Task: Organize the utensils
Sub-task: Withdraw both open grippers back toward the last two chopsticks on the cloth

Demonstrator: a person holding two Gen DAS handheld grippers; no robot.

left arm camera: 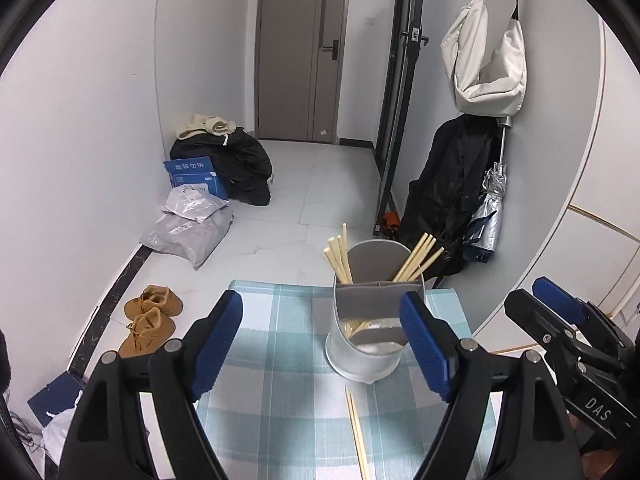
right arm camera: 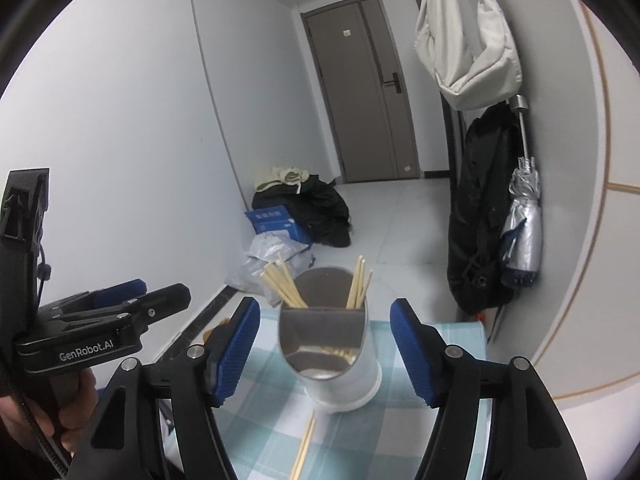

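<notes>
Left claw (left arm camera: pixel 322 344): its jaws are standing wide apart and gripping nothing. Right claw (right arm camera: pixel 324 352): likewise spread wide and carrying nothing. Both are hovering above the desk (left arm camera: pixel 280 420), which is wearing a pale blue-and-white checked cloth.

Metal utensil holder (left arm camera: pixel 366 320): standing upright on the desk, ahead of the left claw and close against the inner side of its right finger (left arm camera: pixel 424 344). In the right wrist view the same holder (right arm camera: pixel 332 360) is sitting directly ahead of the right claw, between the lines of its two fingers but beyond the tips. A grey divider is splitting the holder into compartments.

Upright chopsticks (left arm camera: pixel 340 256): two light wooden bundles are leaning out of the far compartment, one to either side. More sticks are showing low down in the near compartment; their number cannot be determined.

Loose chopsticks (left arm camera: pixel 357 436): a pair is lying flat on the cloth on the near side of the holder, beneath the gap of the left claw and nearer its right finger. In the right wrist view this pair (right arm camera: pixel 304 448) is lying below the right claw's gap, slightly left of centre.

The right claw is appearing at the far right edge of the left wrist view, beside the desk.
</notes>
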